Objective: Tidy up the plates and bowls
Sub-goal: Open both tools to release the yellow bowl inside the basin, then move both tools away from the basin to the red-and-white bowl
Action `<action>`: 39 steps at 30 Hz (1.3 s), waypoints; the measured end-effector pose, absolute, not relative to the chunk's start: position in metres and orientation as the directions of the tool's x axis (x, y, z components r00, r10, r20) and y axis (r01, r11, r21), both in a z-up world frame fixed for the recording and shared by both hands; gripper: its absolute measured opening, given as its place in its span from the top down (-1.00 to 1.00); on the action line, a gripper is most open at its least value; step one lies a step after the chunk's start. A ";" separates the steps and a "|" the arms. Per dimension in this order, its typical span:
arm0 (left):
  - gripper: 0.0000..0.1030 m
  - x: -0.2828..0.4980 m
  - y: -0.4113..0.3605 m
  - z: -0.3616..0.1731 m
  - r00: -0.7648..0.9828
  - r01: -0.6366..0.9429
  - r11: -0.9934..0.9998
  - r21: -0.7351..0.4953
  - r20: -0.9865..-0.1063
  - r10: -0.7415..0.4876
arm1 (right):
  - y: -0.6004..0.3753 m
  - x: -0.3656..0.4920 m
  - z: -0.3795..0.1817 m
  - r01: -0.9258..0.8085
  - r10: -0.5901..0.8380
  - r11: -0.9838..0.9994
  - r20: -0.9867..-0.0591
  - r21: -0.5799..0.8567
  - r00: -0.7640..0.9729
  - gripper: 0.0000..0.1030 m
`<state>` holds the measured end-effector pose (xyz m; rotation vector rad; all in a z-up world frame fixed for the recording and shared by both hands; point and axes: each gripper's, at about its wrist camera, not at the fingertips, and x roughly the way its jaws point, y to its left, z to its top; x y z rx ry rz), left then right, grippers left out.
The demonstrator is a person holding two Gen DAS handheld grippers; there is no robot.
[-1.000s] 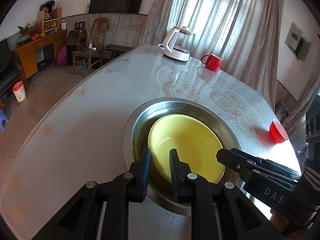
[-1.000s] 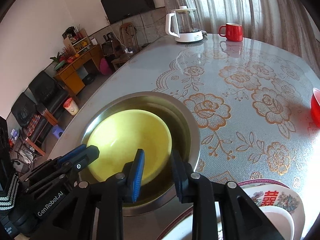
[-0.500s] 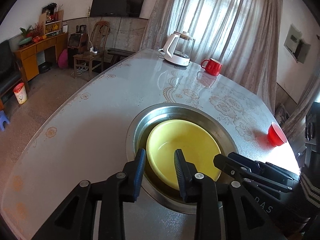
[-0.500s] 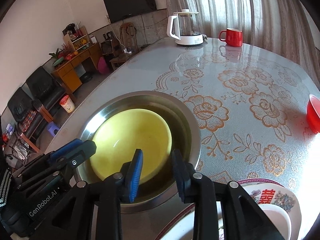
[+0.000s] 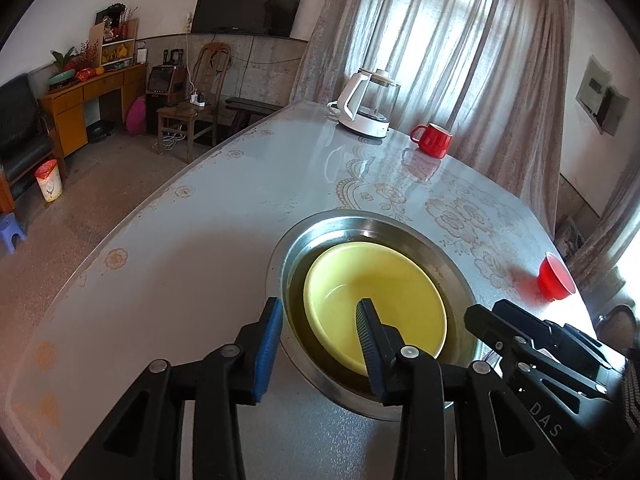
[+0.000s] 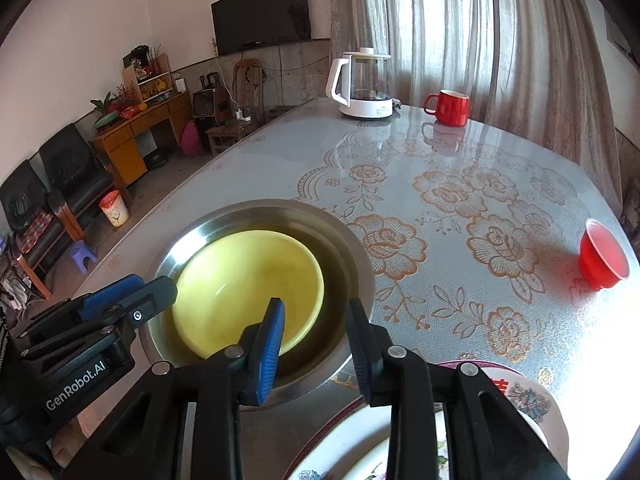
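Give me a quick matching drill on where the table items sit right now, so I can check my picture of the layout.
Things:
1. yellow bowl
2. red mug
3. small red bowl
4. patterned plate

Places:
A. beside the white kettle at the far end of the table
B. alone near the table's right edge
C. inside the steel basin
D. at the near edge, under the right gripper

Pairs: 1-C, 2-A, 3-B, 4-D
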<state>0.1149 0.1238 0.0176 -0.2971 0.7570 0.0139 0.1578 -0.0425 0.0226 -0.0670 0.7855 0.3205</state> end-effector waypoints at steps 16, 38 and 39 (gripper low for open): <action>0.23 0.109 0.106 0.030 0.743 -0.083 0.965 -0.249 -0.661 -0.106 | -0.057 0.129 0.043 -0.259 0.153 0.963 -0.639 -0.075 0.754 0.34; 0.13 0.113 0.048 0.046 0.736 0.029 0.984 -0.175 -0.662 -0.140 | -0.102 0.103 0.060 -0.146 0.044 0.979 -0.555 -0.140 0.830 0.31; 0.13 0.114 0.044 0.047 0.736 0.037 0.985 -0.170 -0.662 -0.142 | -0.105 0.102 0.060 -0.139 0.040 0.981 -0.554 -0.138 0.831 0.31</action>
